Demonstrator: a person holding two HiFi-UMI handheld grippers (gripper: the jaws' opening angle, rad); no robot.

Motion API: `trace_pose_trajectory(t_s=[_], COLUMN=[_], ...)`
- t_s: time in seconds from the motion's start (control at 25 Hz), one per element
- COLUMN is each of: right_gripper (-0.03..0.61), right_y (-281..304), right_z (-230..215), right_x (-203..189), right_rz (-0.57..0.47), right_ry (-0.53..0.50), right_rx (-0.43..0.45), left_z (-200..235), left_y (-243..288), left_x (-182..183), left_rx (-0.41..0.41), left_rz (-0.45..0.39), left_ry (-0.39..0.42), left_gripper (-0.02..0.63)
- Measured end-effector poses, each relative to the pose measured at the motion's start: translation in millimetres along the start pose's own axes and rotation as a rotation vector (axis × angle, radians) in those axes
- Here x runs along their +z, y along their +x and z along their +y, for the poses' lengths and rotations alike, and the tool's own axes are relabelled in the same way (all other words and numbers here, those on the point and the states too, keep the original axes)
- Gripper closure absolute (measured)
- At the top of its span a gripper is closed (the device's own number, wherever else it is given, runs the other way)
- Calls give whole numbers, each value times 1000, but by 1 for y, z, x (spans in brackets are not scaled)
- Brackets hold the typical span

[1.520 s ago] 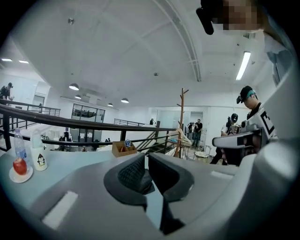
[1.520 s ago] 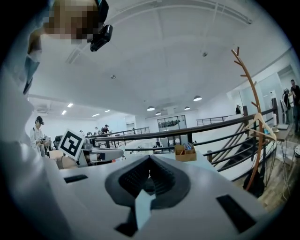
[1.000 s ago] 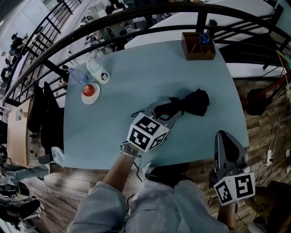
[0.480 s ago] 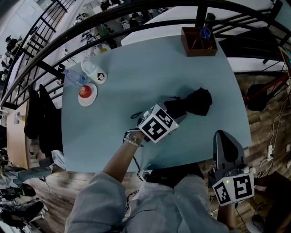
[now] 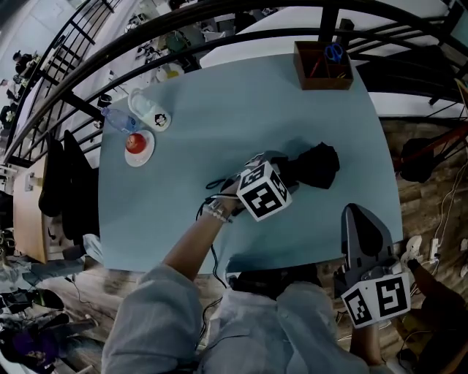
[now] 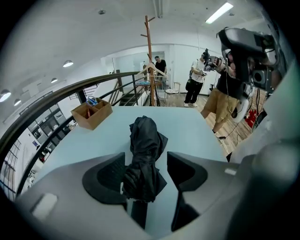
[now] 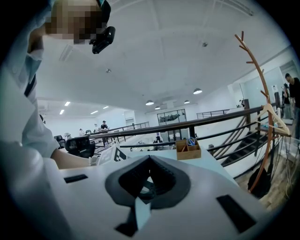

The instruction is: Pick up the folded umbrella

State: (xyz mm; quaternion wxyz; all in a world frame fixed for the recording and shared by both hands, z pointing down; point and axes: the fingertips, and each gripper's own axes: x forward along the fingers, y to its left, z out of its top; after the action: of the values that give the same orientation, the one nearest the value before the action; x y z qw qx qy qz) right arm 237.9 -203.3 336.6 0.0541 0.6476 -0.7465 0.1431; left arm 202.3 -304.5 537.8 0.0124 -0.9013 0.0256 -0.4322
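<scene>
The folded black umbrella (image 5: 316, 164) lies on the pale blue table (image 5: 219, 102), right of its middle, with a strap trailing off to the left. My left gripper (image 5: 281, 168) points down at the umbrella's left end. In the left gripper view the umbrella (image 6: 144, 154) runs between the jaws of the left gripper (image 6: 146, 165), which are opening, with a gap on the right side. My right gripper (image 5: 359, 217) hangs off the table's near right edge with its tips together. In the right gripper view nothing is between the tips of the right gripper (image 7: 150, 158).
A wooden box (image 5: 323, 66) with scissors sits at the far right corner. At the far left stand a mug (image 5: 153, 115), a plastic bottle (image 5: 117, 120) and a saucer (image 5: 137, 146) with something red. A dark railing (image 5: 219, 22) curves behind the table. People (image 6: 197, 77) stand beyond.
My left gripper has moved right and down onto the umbrella's left end and rolled, its marker cube turning. The right gripper has stayed at the table's near right edge.
</scene>
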Motion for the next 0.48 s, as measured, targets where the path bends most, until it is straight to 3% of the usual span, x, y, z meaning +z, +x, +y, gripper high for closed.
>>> trace_pose_trajectory(t_s=[0.48], right_gripper=[578], right_y=[9], right_z=[-48], right_x=[-1], right_rz=[32], right_ry=[17], right_rx=[77], left_z=[-3], left_y=[54], left_x=[-13], left_rx=[-40], left_rz=[215], left_ry=[79], left_gripper=[322])
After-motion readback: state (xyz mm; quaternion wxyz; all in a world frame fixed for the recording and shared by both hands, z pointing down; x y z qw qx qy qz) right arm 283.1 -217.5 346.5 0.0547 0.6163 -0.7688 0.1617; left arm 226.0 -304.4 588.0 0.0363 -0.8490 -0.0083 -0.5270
